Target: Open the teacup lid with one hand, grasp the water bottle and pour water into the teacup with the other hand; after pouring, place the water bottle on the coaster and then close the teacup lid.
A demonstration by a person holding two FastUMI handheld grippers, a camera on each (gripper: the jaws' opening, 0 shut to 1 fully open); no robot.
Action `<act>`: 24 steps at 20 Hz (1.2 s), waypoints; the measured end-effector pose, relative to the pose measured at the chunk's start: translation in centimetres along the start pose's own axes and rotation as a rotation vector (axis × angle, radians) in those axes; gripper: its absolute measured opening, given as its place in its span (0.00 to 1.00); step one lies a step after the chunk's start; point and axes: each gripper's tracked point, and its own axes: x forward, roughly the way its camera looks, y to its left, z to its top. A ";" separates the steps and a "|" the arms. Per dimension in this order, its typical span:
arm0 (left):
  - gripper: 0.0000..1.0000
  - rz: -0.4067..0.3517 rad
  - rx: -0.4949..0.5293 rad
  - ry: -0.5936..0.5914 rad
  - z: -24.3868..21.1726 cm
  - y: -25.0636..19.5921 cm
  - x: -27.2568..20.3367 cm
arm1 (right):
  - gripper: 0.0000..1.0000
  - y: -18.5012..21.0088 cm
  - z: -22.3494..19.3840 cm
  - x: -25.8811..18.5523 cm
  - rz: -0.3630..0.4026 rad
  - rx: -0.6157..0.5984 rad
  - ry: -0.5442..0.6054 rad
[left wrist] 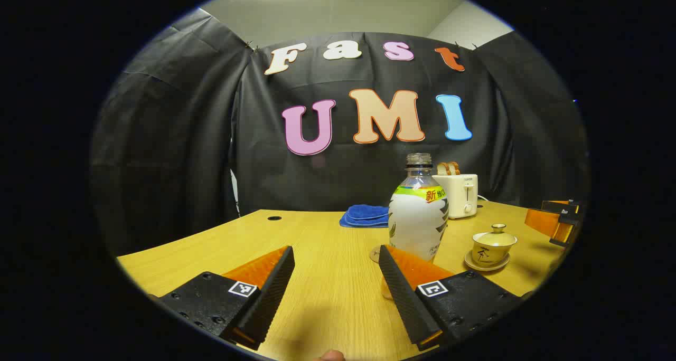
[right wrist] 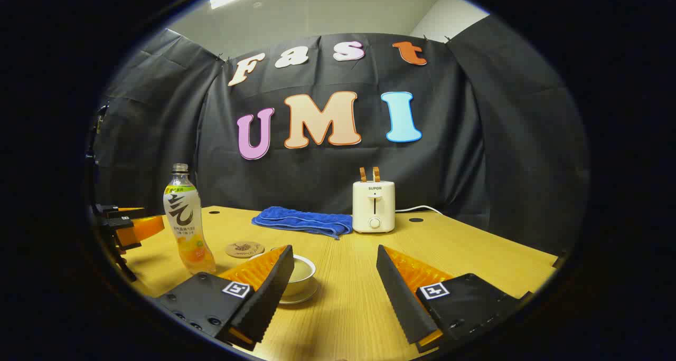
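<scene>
We read the brand SUPOR on the toaster [right wrist: 374,206]; the water bottle [right wrist: 186,221] and teacup [left wrist: 491,247] carry characters we cannot make out.

Left gripper [left wrist: 335,276]: jaws spread wide, bare table [left wrist: 327,245] between them toward 12 o'clock. Water bottle [left wrist: 418,213] stands at 1 o'clock, just behind the right finger, partly blocking the way to the lidded teacup [left wrist: 493,243] at 2 o'clock. Blue cloth [left wrist: 365,216] and toaster [left wrist: 458,193] lie well back.

Right gripper [right wrist: 335,276]: jaws wide; teacup [right wrist: 301,274] just behind the left finger at 11 o'clock; coaster [right wrist: 244,249] beyond, unoccupied, bottle [right wrist: 185,221] near it.
</scene>
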 end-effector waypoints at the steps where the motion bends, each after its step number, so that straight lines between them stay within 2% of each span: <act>1: 0.94 0.000 0.000 0.000 0.0 0.0 0.0 | 0.96 0.0 0.0 0.0 0.000 0.000 0.000; 4: 0.94 0.000 -0.001 -0.001 0.0 -0.1 0.1 | 0.99 0.1 -0.1 0.0 -0.001 0.000 -0.002; 6: 0.94 0.000 -0.002 -0.002 -0.1 -0.1 0.2 | 0.96 0.1 -0.1 0.0 -0.001 -0.001 -0.002; 11: 0.94 0.001 -0.001 -0.002 -0.2 -0.2 0.0 | 0.96 0.1 -0.1 0.0 0.002 0.000 -0.003; 12: 0.94 0.001 -0.001 -0.002 -0.2 -0.2 0.0 | 1.00 0.3 -0.2 0.1 0.009 -0.001 -0.003; 14: 0.94 0.001 -0.002 -0.003 -0.1 -0.2 0.1 | 1.00 0.5 -0.2 0.0 0.016 0.000 -0.002; 15: 0.94 0.001 -0.002 -0.003 -0.2 -0.2 0.1 | 0.96 0.4 -0.1 0.0 0.016 0.000 -0.003; 19: 0.94 0.001 -0.002 -0.003 -0.2 -0.2 0.1 | 0.96 0.5 -0.2 0.0 0.017 0.000 -0.004; 20: 0.94 0.001 -0.001 -0.004 -0.3 -0.2 0.1 | 1.00 0.6 -0.2 0.0 0.022 0.000 -0.003; 24: 0.94 0.002 -0.002 -0.003 -0.3 -0.2 0.1 | 0.99 1.4 -0.3 0.2 0.068 0.000 0.000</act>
